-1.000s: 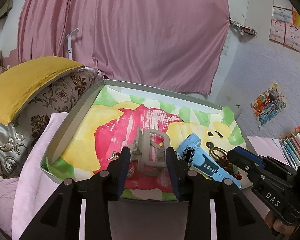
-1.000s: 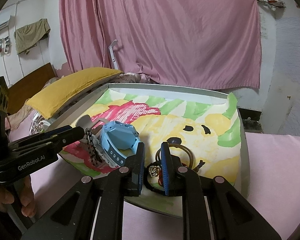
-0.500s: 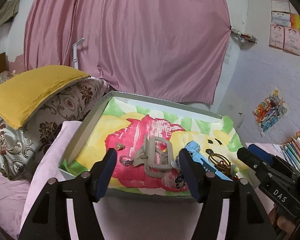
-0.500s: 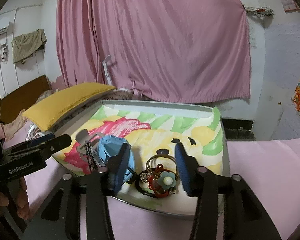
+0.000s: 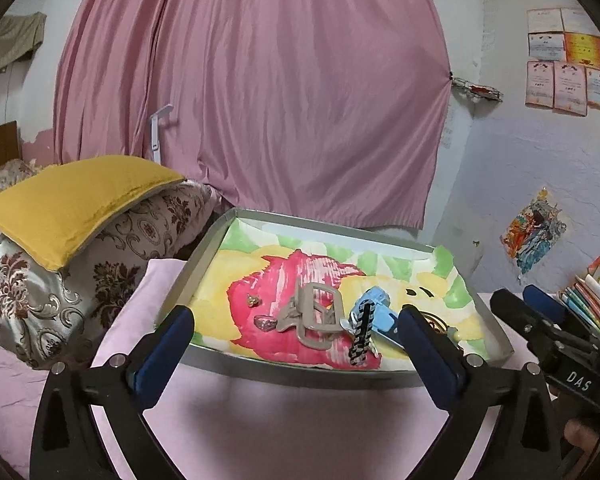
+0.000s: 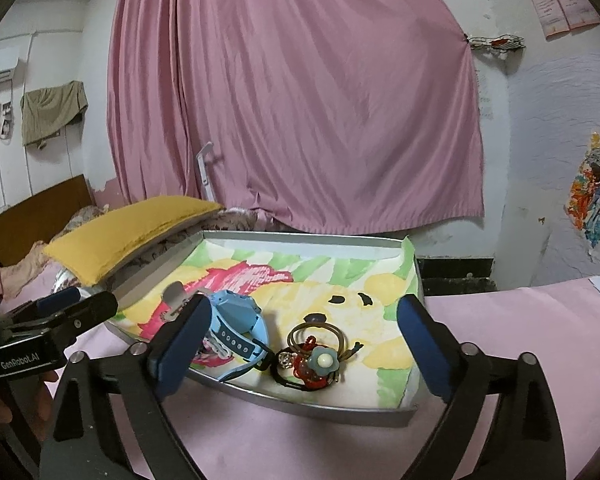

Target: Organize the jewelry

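A grey metal tray (image 5: 300, 374) with a painted paper liner sits on the pink bedsheet. In it lie a beige hair claw (image 5: 314, 316), two small rings (image 5: 265, 322), a blue watch (image 5: 378, 312) and a black-and-white braided band (image 5: 360, 342). In the right wrist view the blue watch (image 6: 240, 330) lies left of a pile of hair ties with a blue flower (image 6: 320, 360). My left gripper (image 5: 296, 354) is open and empty, short of the tray's near edge. My right gripper (image 6: 304, 354) is open and empty, framing the hair ties from in front of the tray (image 6: 340, 412).
A yellow pillow (image 5: 72, 204) on a patterned cushion (image 5: 32, 292) lies left of the tray. A pink curtain (image 5: 252, 92) hangs behind. Books (image 5: 588, 296) stand at the far right. The right gripper shows in the left view (image 5: 540, 328), the left gripper in the right view (image 6: 56, 312).
Both grippers have opened wide and pulled back from the tray. The left one let go of the beige hair claw; the right one let go of the hair ties. Both items lie in the tray.
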Motion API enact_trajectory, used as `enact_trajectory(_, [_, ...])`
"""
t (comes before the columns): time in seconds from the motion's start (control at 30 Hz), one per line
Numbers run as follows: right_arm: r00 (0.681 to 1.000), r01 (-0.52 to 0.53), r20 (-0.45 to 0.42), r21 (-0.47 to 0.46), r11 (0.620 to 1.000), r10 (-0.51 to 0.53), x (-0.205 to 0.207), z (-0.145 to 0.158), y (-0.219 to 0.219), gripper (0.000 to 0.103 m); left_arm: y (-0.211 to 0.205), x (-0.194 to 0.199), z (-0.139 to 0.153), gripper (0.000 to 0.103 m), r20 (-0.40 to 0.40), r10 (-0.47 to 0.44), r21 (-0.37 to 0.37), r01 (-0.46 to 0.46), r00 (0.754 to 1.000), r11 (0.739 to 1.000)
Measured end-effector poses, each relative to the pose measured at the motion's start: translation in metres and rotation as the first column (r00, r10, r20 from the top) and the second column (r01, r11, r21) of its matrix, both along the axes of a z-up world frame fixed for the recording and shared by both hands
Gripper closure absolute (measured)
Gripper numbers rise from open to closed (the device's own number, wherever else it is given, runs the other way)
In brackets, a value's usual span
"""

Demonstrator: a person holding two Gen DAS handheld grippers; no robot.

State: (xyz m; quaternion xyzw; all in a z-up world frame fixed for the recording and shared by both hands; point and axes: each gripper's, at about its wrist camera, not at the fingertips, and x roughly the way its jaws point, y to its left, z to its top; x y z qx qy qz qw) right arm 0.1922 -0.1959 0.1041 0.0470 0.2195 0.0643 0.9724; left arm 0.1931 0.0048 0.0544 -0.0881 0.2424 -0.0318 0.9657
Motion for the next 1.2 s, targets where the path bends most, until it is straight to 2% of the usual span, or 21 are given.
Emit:
enact_trajectory(0.1, [1.0,0.004,0.018,0.007,1.0,-0.004,-0.01,0.004,-0.002,0.003,0.002,-0.008,0.002,0.001,0.013,0.006,-0.001,-0.006,1.0,1.0])
enact_trajectory(0.67, [0.995,0.008,0.095,-0.004,1.0,-0.008,-0.078,0.025,0.003,0.002,0.007,-0.069,0.023,0.001,0.106,0.003,0.028,-0.006,0.994,1.0])
enact_trajectory(0.87, [0.993,0.018,0.12,0.002,1.0,-0.018,-0.103,0.023,0.002,0.002,0.008,-0.094,0.027,0.001,0.142,0.004,0.046,-0.011,0.99,0.999])
enact_trajectory(1.2, [0.986,0.075,0.152,-0.007,0.997,-0.073,-0.141,0.011,-0.009,0.002,0.012,-0.13,0.016,0.001,0.176,0.03,0.059,-0.04,0.984,0.997])
